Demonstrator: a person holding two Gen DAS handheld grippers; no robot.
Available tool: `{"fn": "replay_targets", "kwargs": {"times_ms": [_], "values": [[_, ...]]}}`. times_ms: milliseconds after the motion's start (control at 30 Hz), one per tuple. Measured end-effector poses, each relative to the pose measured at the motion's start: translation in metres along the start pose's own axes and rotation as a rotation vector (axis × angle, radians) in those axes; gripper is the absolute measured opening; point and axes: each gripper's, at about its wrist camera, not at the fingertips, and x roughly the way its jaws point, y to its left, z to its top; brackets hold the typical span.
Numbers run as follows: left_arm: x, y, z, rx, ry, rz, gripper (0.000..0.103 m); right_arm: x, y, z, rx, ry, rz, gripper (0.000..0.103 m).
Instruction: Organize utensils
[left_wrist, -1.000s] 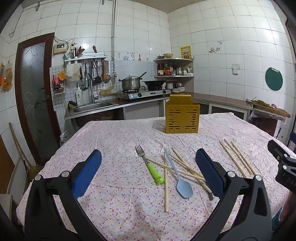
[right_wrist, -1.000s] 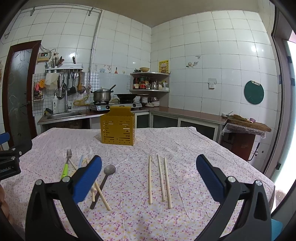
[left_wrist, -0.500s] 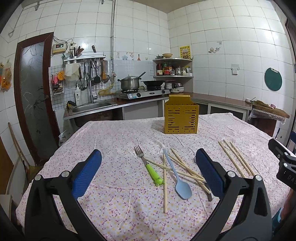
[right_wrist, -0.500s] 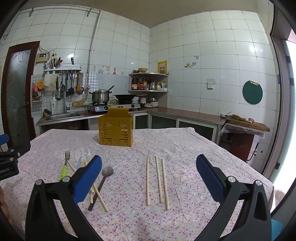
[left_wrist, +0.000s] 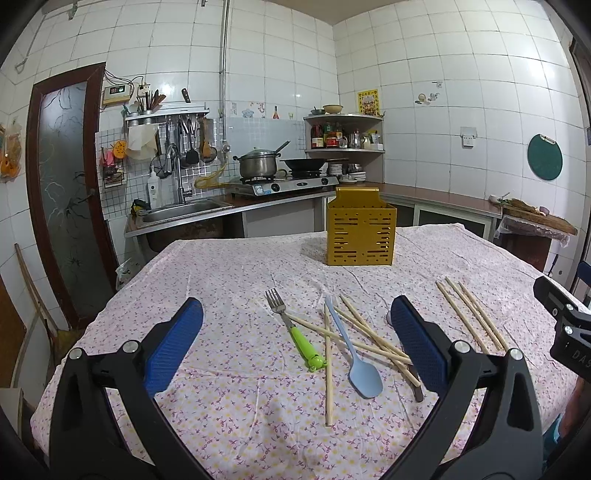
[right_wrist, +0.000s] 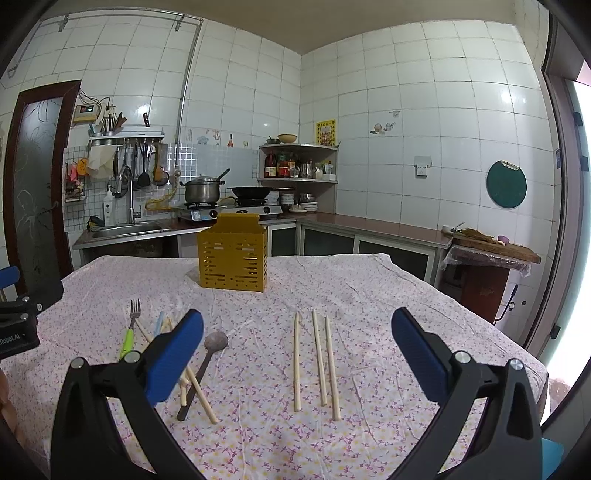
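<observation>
A yellow slotted utensil holder (left_wrist: 360, 232) (right_wrist: 232, 253) stands upright at the far middle of the table. In front of my open left gripper (left_wrist: 295, 339) lie a green-handled fork (left_wrist: 295, 328), a light blue spoon (left_wrist: 354, 354) and several crossed wooden chopsticks (left_wrist: 369, 338). My open right gripper (right_wrist: 295, 347) hovers above three parallel chopsticks (right_wrist: 316, 360). A dark metal spoon (right_wrist: 207, 363) lies beside its left finger, over the chopstick pile. Nothing is held by either gripper.
A floral tablecloth (left_wrist: 229, 280) covers the table. Behind it run a counter with a sink (left_wrist: 181, 210), a stove with a pot (left_wrist: 258, 166) and a wok. A wooden cutting board (right_wrist: 495, 247) rests on a side stand at the right.
Both grippers have drifted slightly; the utensils and the holder lie where they were. Both grippers stay open and empty.
</observation>
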Motion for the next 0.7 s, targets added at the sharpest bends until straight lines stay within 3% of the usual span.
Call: {"fn": "replay_targets", "kwargs": {"times_ms": [700], "values": [[0.002,-0.0012,-0.0014,0.0,0.004,-0.005,0.098,0.0002,0.001,-0.0034,-0.001,-0.001,0.0,0.099]]}}
